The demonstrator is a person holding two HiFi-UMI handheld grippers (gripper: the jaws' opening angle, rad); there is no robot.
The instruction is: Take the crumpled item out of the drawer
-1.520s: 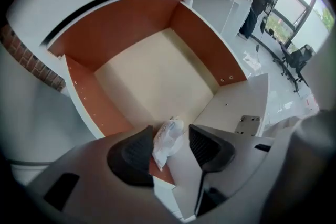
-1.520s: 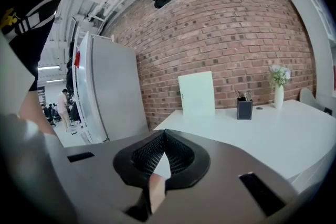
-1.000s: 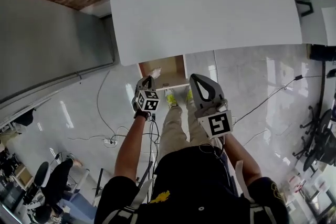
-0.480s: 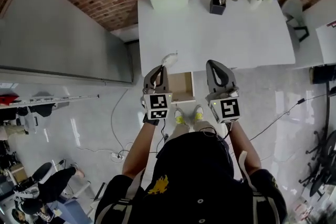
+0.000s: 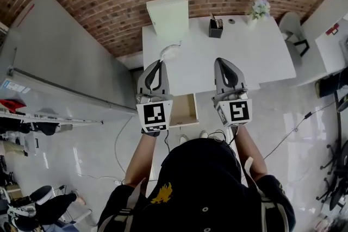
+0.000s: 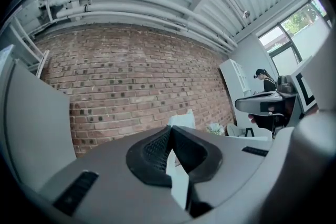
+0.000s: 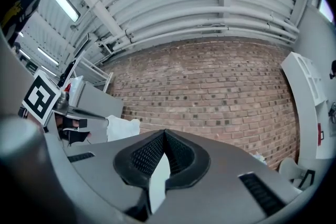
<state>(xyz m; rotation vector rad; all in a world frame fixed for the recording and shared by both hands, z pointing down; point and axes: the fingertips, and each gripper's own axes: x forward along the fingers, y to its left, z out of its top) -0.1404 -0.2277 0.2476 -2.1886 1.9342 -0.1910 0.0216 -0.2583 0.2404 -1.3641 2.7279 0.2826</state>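
In the head view my left gripper [image 5: 161, 61] is held up over the near edge of the white table [image 5: 261, 57], shut on the crumpled white item [image 5: 169, 50], which sticks out past its tips. The right gripper view shows that item [image 7: 123, 127] bunched at the left gripper's tip. In the left gripper view [image 6: 170, 128] the jaws meet, with a bit of white just beyond them. My right gripper [image 5: 219, 60] is level with the left one, shut and holding nothing; its tips [image 7: 164, 132] touch. The wooden drawer [image 5: 183, 110] stands pulled out below, between the two grippers.
On the table stand a pale green box [image 5: 167, 14], a black pen holder [image 5: 215, 27] and a small flower pot [image 5: 258, 8]. A brick wall runs behind it. A grey partition [image 5: 65, 62] is at the left and a chair [image 5: 291, 27] at the right.
Both grippers have risen from drawer height to above the table edge. The crumpled item came up with the left gripper. The head camera has tilted up towards the wall.
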